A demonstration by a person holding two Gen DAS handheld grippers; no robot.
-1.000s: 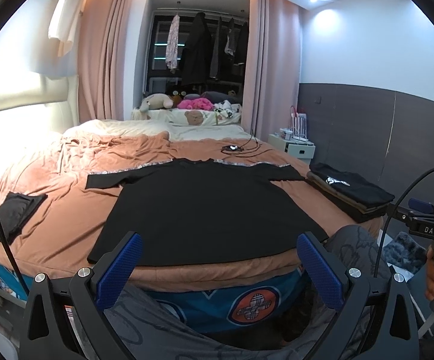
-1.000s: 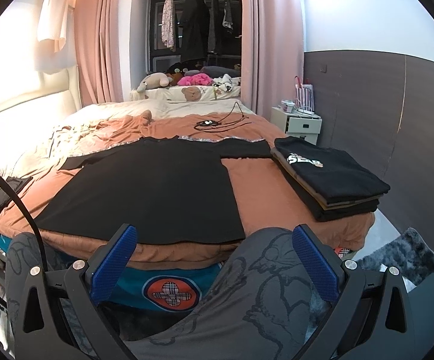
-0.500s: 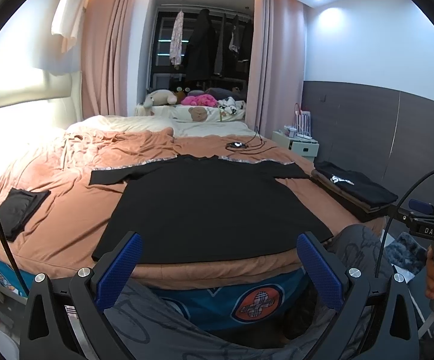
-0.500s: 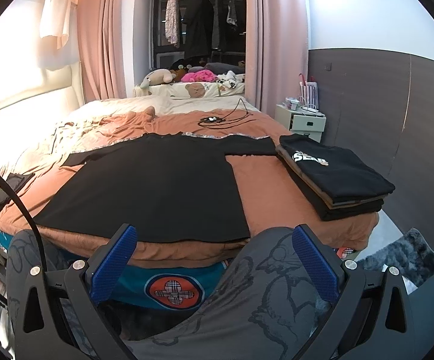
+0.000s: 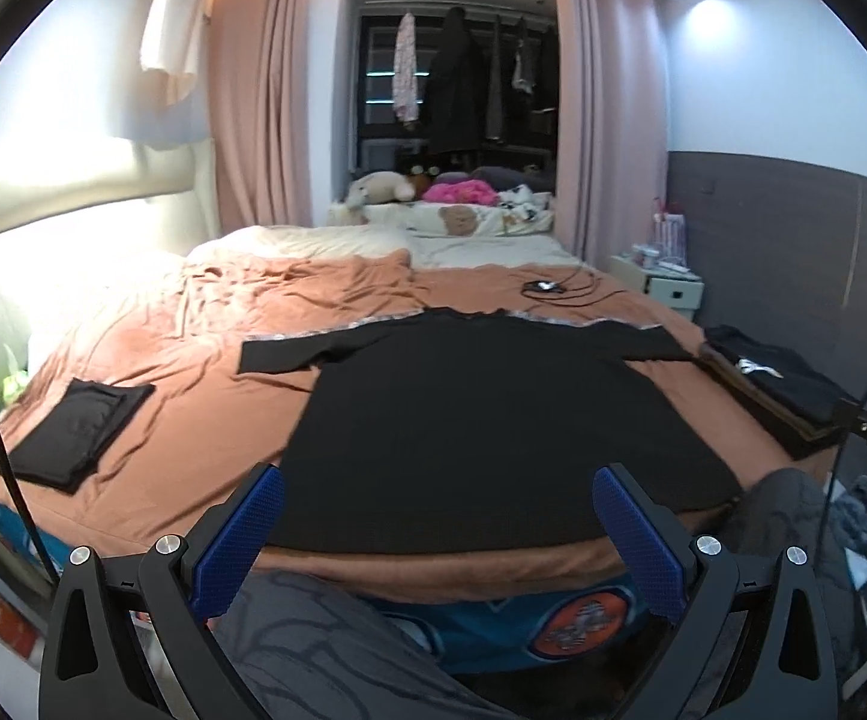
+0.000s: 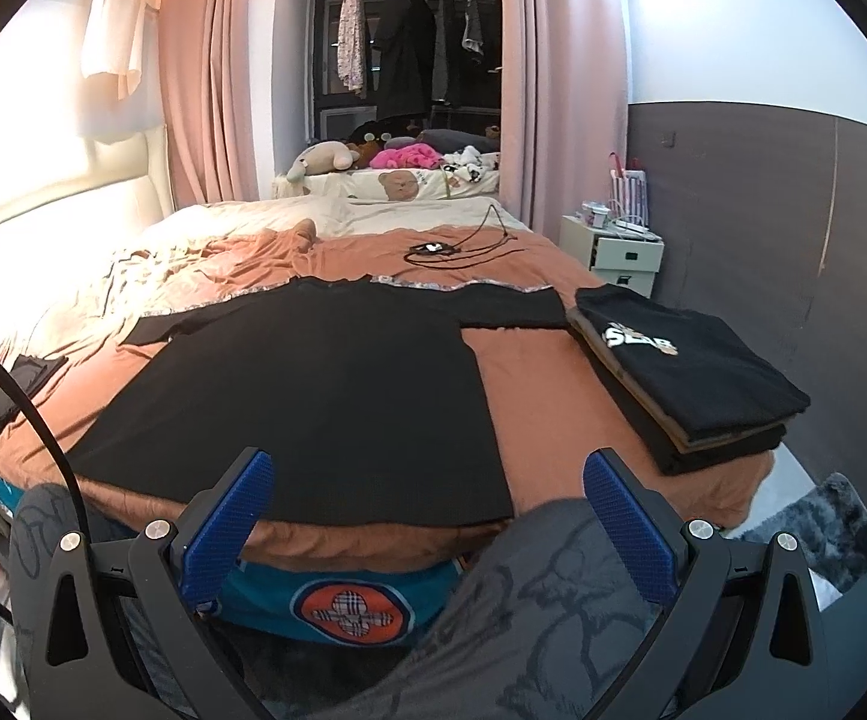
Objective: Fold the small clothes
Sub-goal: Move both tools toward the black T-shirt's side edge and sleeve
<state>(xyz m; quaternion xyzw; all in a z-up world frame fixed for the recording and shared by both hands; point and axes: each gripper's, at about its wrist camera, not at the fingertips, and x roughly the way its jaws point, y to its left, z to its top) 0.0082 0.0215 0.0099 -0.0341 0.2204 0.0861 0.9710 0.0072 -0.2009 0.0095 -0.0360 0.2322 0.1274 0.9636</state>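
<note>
Both the left tongs (image 5: 438,516) and right tongs (image 6: 427,498) are apart and empty, above the bed (image 5: 193,420) edge where the black T-shirt (image 5: 493,420) lies flat.

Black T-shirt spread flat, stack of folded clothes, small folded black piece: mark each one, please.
Black T-shirt (image 6: 325,396): right wrist view, middle of the body panel.
Stack of folded clothes (image 6: 697,372): right wrist view, top garment below the print.
Small folded black piece (image 5: 76,426): left wrist view, its centre.

Both views are taken from the foot of the bed (image 5: 151,354), facing its head; the black shirt (image 5: 481,420) (image 6: 313,396) is shared at mid-frame
</note>
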